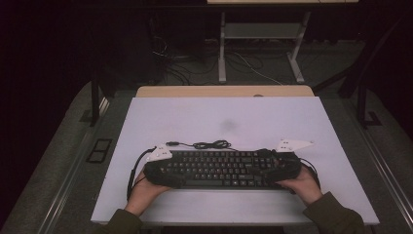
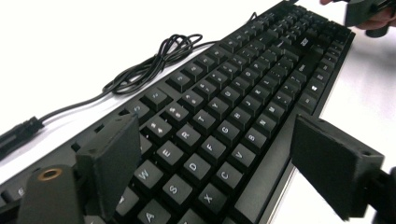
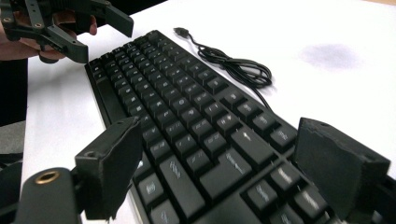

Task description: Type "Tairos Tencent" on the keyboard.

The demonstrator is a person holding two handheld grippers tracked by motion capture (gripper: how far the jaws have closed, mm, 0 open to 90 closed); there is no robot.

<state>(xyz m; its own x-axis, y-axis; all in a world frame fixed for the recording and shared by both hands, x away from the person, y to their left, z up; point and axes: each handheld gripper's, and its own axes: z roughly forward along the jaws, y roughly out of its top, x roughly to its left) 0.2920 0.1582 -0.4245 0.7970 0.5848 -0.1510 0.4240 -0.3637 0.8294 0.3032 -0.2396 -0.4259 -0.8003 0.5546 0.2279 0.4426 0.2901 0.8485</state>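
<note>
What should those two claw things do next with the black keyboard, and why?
Probably lift both away. The black keyboard lies flat on the white table, and the left gripper and right gripper straddle its ends with jaws open, pressing nothing.

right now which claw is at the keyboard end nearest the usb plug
The left claw, at the keyboard's left end; the USB plug lies just beyond it.
</note>
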